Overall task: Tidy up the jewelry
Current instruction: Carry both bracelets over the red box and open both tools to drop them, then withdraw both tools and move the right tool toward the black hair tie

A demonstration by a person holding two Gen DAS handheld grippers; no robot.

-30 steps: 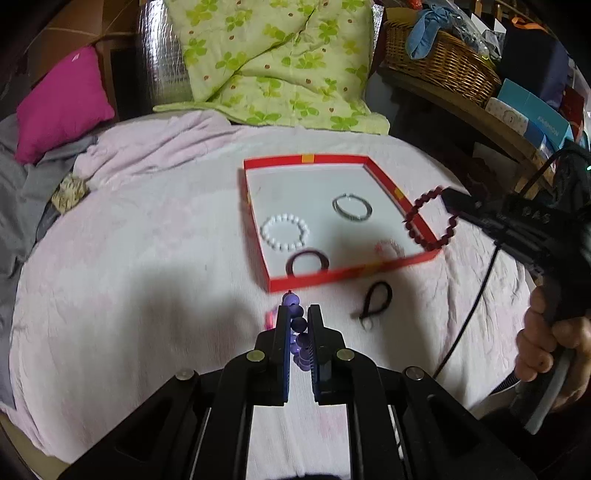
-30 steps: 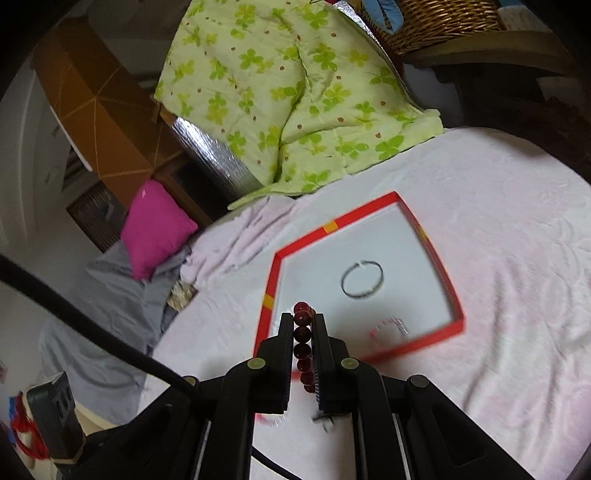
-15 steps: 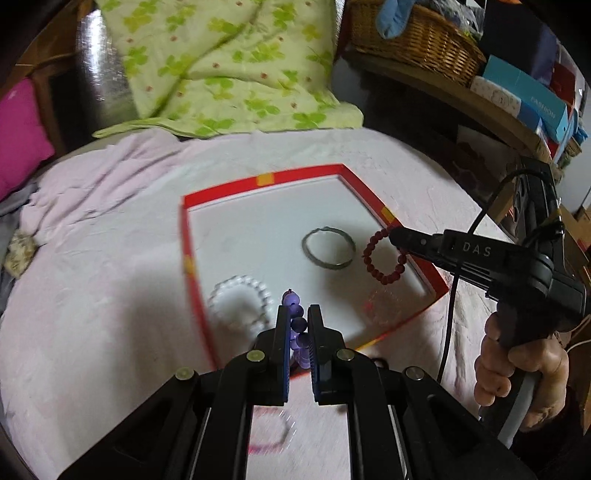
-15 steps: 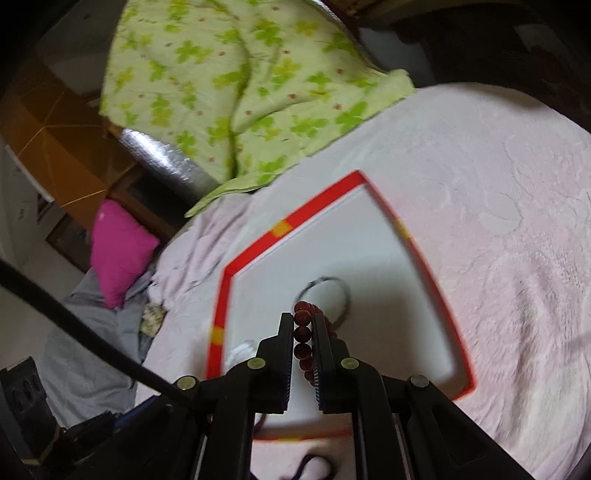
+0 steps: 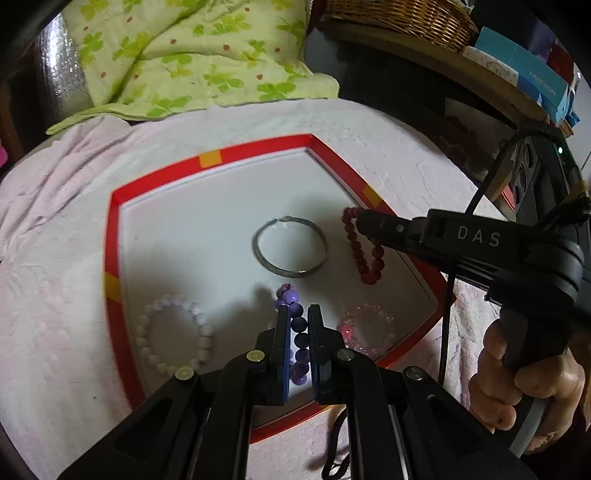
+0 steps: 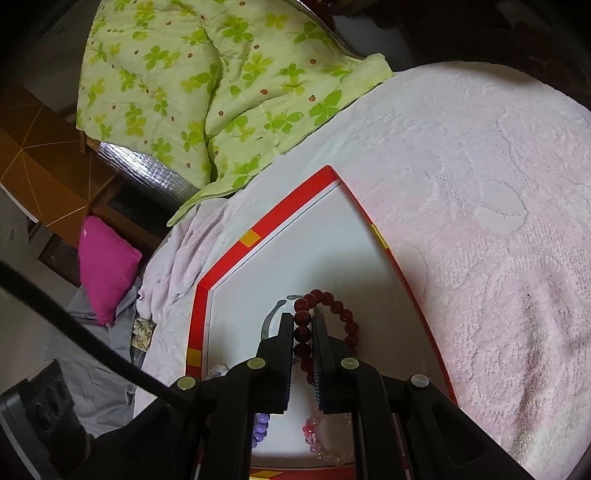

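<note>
A red-rimmed white tray (image 5: 155, 177) lies on the pink bedspread. In it are a silver bangle (image 5: 290, 247), a white bead bracelet (image 5: 171, 334) and a clear pink bracelet (image 5: 365, 328). My left gripper (image 5: 297, 314) is shut on a purple bead bracelet (image 5: 295, 325), held over the tray's near middle. My right gripper (image 6: 303, 321) is shut on a dark red bead bracelet (image 6: 332, 314), held over the tray's right side; this bracelet also shows in the left wrist view (image 5: 364, 254). The tray rim (image 6: 236, 243) shows in the right wrist view.
A black hair tie (image 5: 334, 443) lies on the bedspread (image 6: 480, 221) just outside the tray's near rim. A green floral quilt (image 5: 184, 55) lies behind the tray. A wicker basket (image 5: 399, 14) and boxes stand on a shelf at the right. A magenta pillow (image 6: 105, 266) lies far left.
Both grippers have moved forward over the tray with their bracelets. The red bracelet now hangs lower, near the bangle. The purple bracelet is over the tray's near middle.
</note>
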